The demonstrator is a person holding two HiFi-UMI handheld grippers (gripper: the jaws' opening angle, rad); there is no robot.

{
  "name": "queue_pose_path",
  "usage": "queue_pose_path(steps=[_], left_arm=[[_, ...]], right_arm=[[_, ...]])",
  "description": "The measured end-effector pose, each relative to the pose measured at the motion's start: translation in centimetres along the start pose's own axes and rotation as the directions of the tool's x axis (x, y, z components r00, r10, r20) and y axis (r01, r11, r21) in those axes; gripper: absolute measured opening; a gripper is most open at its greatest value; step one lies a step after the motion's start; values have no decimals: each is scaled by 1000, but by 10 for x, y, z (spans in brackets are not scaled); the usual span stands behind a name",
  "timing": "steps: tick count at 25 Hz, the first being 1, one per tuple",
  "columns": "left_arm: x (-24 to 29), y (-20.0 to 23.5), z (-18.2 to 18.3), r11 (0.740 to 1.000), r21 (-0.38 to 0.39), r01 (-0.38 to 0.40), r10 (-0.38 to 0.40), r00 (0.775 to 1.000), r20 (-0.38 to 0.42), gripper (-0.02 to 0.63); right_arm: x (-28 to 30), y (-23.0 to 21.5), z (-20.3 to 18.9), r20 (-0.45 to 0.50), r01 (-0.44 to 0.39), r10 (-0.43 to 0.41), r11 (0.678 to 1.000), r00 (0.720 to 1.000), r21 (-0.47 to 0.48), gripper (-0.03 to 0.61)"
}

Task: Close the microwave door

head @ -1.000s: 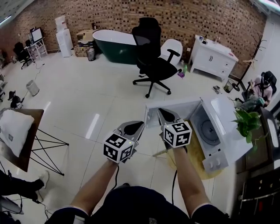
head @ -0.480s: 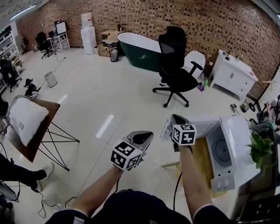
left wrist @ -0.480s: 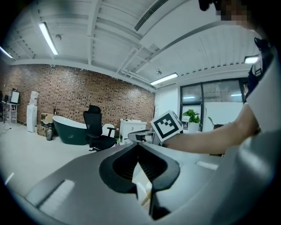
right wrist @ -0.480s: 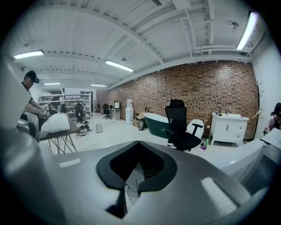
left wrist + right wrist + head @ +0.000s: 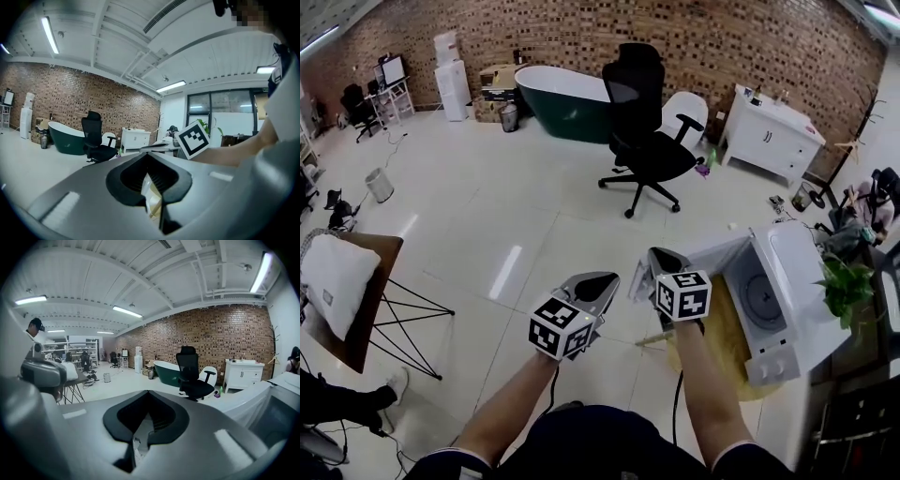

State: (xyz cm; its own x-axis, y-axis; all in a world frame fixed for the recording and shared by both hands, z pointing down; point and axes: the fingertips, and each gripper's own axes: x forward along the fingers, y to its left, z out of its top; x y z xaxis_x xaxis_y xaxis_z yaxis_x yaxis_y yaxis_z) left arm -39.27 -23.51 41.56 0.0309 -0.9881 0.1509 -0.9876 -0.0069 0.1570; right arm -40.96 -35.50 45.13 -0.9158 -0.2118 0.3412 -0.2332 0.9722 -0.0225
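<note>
Here, the white microwave (image 5: 795, 274) stands on a small round wooden table (image 5: 719, 345) at the right of the room, with its cavity facing left toward the person. The microwave door (image 5: 724, 257) is swung wide open, reaching left from the cabinet's far front corner, its free edge out over the tiled floor (image 5: 487, 216). The right gripper (image 5: 655, 256) is held at that free edge, on the door's outer side; whether its tip touches the panel cannot be told. Its jaws are clenched together with nothing between them. The left gripper (image 5: 604, 279) hangs just beside it, farther from the door and clear of everything, its jaws likewise pressed together on nothing. A leafy plant (image 5: 832, 276) stands just beyond the microwave's right side. Ahead of the door's free edge the floor lies open up to a black office chair (image 5: 643, 129), well apart from the grippers. A dark green bathtub (image 5: 564, 97) and a white cabinet (image 5: 771, 137) sit along the brick wall behind. Far left, a wooden side table (image 5: 367, 309) carries a white cushion (image 5: 330, 281), with broad bare floor between it and the left gripper.
</note>
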Motion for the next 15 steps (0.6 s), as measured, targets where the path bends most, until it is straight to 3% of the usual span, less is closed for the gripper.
queue_pose_path(steps=[7,15], left_arm=[[21,-32,-13,994,-20,104,-104,994,-22,11],[48,-91,-30,968,-32,249,-251,966,-62,12]], right_arm=[[-58,7,-21,10,51,-51,998,999,32,2],[-133,-9,-48,5,162,-164,982,987,93,2]])
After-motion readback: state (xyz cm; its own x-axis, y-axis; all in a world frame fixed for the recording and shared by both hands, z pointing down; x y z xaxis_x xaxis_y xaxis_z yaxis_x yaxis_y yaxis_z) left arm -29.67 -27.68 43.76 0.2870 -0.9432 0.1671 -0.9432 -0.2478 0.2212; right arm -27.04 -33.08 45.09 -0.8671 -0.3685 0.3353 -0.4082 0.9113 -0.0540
